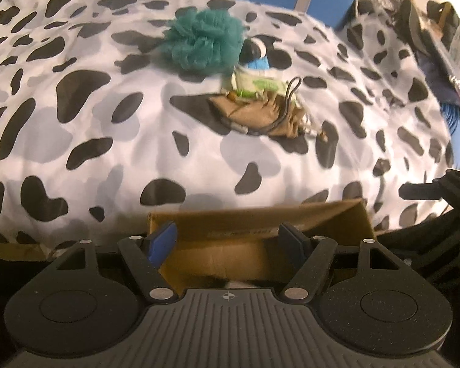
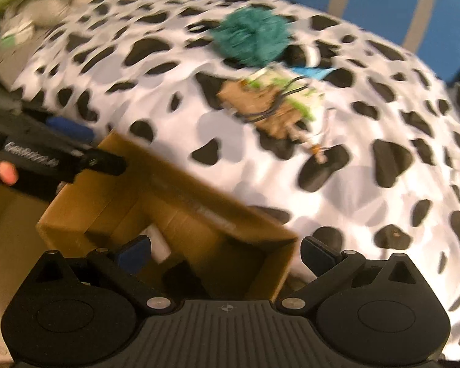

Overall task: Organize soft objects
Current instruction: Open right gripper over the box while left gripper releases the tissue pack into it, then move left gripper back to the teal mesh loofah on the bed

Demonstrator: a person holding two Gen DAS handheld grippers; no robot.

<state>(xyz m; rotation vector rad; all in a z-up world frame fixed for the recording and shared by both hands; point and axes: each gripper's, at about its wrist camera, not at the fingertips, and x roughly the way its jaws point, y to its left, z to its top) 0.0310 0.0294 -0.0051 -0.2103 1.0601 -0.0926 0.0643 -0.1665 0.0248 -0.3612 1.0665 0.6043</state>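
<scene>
Both claws empty w/ jaws apart over cardboard box [image 2: 168, 214] at bed edge, left gripper [image 1: 227, 242] & right gripper [image 2: 227, 251]; next prob teal loofah [image 1: 204, 41] mid-bedspread [image 1: 76, 122] by tan pouch [image 1: 260, 113], so approach from above, pinch centre mesh, avoid cord.

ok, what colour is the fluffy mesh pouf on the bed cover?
Teal green. The mesh pouf shows sharpest in the left wrist view; the right wrist view is blurred.

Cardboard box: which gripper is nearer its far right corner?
Right. The right gripper is open and straddles that corner of the cardboard box, one finger inside, one outside. The left gripper, also open and empty, hangs over the box's opening, further left.
</scene>
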